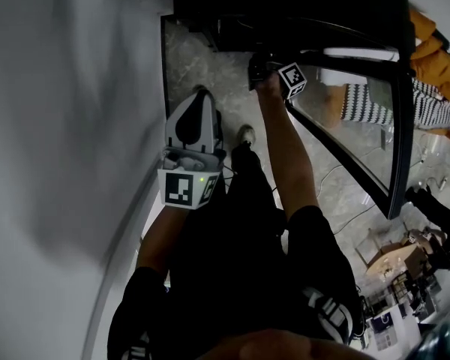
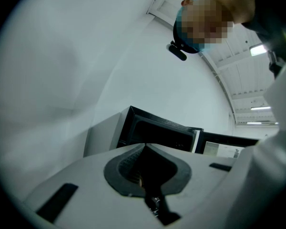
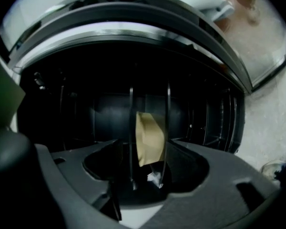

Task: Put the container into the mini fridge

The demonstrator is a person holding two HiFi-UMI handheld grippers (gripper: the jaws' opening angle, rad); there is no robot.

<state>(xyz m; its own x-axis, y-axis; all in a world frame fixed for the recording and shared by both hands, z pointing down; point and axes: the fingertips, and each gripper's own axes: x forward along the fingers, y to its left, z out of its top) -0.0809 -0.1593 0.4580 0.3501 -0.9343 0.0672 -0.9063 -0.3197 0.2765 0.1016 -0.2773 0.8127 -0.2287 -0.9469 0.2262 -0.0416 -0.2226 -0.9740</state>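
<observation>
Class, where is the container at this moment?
In the right gripper view, the container sits mid-frame between the jaws of the right gripper, just before the dark open interior of the mini fridge.

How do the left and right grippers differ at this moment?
The left gripper has its jaws together with nothing between them. The right gripper has its jaws on a clear container with something tan inside. The left gripper is held close to the person's body, beside the white wall, while the right gripper reaches out to the open mini fridge and faces its dark inside. Each carries a marker cube.
</observation>
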